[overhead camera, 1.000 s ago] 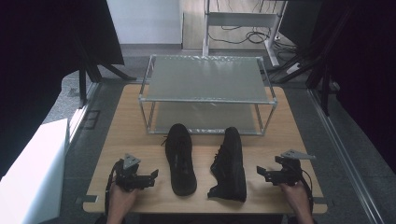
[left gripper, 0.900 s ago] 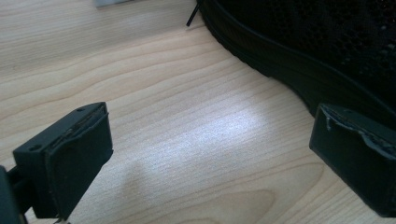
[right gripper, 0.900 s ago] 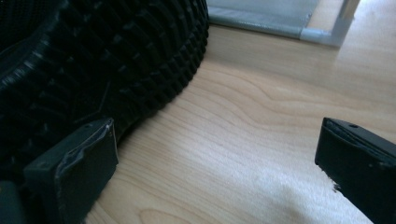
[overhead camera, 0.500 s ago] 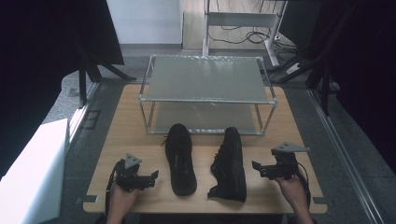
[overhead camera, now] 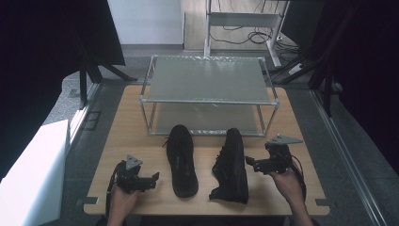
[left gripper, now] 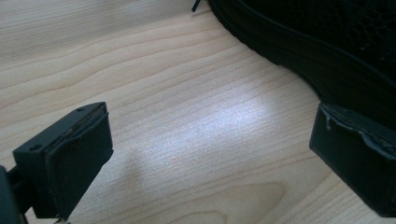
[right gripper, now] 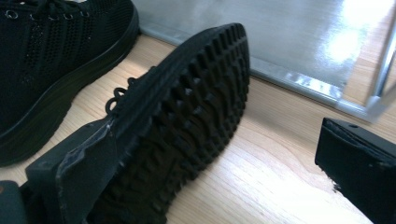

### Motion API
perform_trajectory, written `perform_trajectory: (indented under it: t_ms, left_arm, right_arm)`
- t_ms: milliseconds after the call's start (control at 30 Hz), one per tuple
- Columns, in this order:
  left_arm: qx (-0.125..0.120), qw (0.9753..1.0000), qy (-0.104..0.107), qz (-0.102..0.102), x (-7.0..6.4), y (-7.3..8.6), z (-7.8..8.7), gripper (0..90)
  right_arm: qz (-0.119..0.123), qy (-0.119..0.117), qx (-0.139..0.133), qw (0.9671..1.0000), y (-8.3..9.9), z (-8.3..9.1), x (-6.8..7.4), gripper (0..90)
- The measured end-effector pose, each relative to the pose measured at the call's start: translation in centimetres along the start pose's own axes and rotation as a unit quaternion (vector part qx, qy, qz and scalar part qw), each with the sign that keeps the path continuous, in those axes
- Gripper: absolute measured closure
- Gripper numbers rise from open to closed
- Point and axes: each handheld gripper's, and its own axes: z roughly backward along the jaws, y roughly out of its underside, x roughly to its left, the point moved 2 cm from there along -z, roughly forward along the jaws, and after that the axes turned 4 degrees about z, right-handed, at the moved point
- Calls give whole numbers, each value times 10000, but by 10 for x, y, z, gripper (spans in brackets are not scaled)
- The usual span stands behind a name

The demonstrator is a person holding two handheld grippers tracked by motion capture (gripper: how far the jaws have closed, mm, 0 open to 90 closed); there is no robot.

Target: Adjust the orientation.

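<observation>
Two black knit shoes lie on the wooden table [overhead camera: 122,141]. The left shoe [overhead camera: 182,160] stands upright; the right shoe [overhead camera: 231,165] lies on its side. My left gripper [overhead camera: 154,178] rests open on the table just left of the upright shoe. In the left gripper view my left gripper [left gripper: 210,154] has bare wood between its jaws, and that shoe's sole edge [left gripper: 327,60] is at the upper right. My right gripper [overhead camera: 248,161] is open, close to the tipped shoe. In the right gripper view my right gripper [right gripper: 219,163] faces its treaded sole [right gripper: 187,116], with the left jaw against the sole.
A two-shelf metal rack [overhead camera: 209,80] with frosted panels stands at the back of the table; its lower shelf [right gripper: 261,32] lies just beyond the shoes. The upright shoe [right gripper: 51,60] is behind the tipped one. Floor and dark frames surround the table.
My right gripper has moved left and slightly forward, closing in on the tipped shoe's sole. The left gripper and both shoes have stayed put.
</observation>
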Motion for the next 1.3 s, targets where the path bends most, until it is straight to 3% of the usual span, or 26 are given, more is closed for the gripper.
perform_trajectory:
  t_ms: [367, 533, 800, 1067, 1300]
  left_arm:
    - [59, 10000, 0, -20, -1, 0, -1, 0]
    - [81, 10000, 3, -35, -1, 1, -2, 0]
    - [79, 10000, -14, -36, 0, 1, 0, 0]
    - [124, 9999, -12, -67, -1, 1, -2, 0]
    - [162, 9998, -6, -88, -3, 1, -3, 0]
  right_arm:
    - [45, 61, 143, 9999, 1, -18, 8, 0]
    - [-13, 66, 164, 9998, 4, -16, 4, 0]
    - [25, 353, 120, 9993, 8, -5, -1, 0]
    - [-308, 506, 90, 9982, 21, 11, -19, 9]
    - [-615, 567, 20, 9965, 38, 23, -35, 72]
